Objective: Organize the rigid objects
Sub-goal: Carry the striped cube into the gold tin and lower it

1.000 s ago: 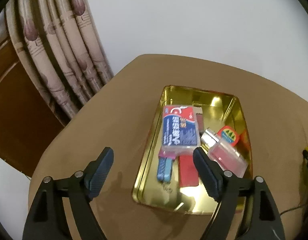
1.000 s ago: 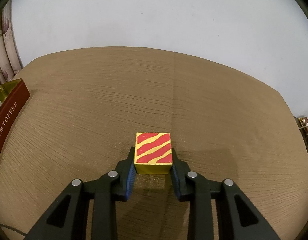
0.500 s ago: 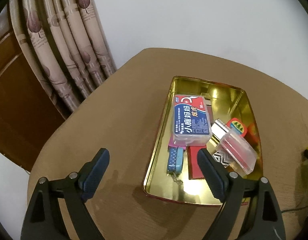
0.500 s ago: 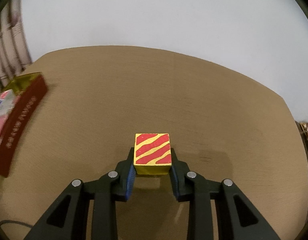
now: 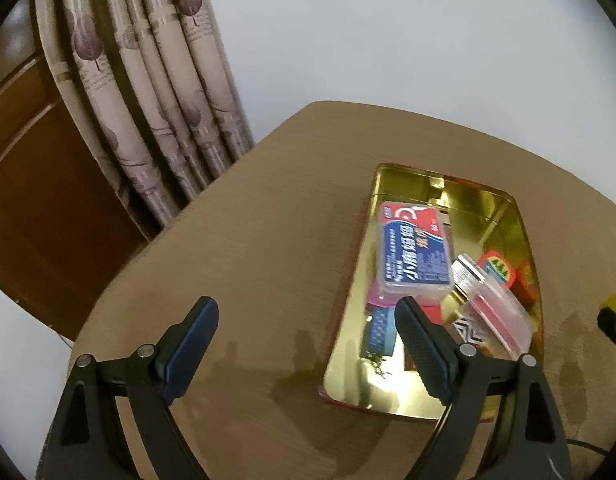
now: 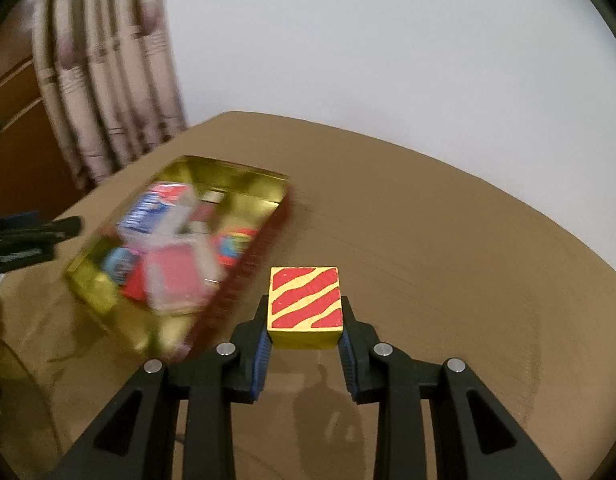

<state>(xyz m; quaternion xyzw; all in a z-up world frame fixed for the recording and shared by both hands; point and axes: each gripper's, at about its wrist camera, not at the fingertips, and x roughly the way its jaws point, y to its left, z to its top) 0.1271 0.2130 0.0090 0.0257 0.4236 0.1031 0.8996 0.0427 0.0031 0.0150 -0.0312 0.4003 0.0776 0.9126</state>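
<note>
**Striped block in my right jaws, tin to its left**

Going left to right across my two views:

1. Patterned beige curtain (image 5: pixel 147 92) hanging at the far left beyond the table edge, with brown wood panelling (image 5: pixel 23 168) behind it.
2. Round brown wood-grain table (image 5: pixel 259 240), bare on its left half.
3. My left gripper (image 5: pixel 305 320): jaws spread wide with nothing between them, hanging over bare tabletop just left of the tin; its right finger overlaps the tin's near-left corner in my view.
4. Shallow rectangular gold-lined tin with red outer walls (image 5: pixel 408 404), resting flat on the table. Contents, left to right: a blue patterned strip-shaped item (image 5: pixel 378 336); a clear plastic case with a red-and-blue printed label (image 5: pixel 414 252) lying on top of the others; a clear bottle with a silver cap and pink contents (image 5: pixel 494 308); a round red, green and yellow sticker-like piece (image 5: pixel 500 270).
5. My right gripper (image 6: pixel 305 336): narrow, clamped on a yellow cube with red wavy stripes (image 6: pixel 305 300), the cube held above the tabletop just right of the tin's red wall (image 6: pixel 247 276), outside the tin. The tin is motion-blurred in this view.
</note>
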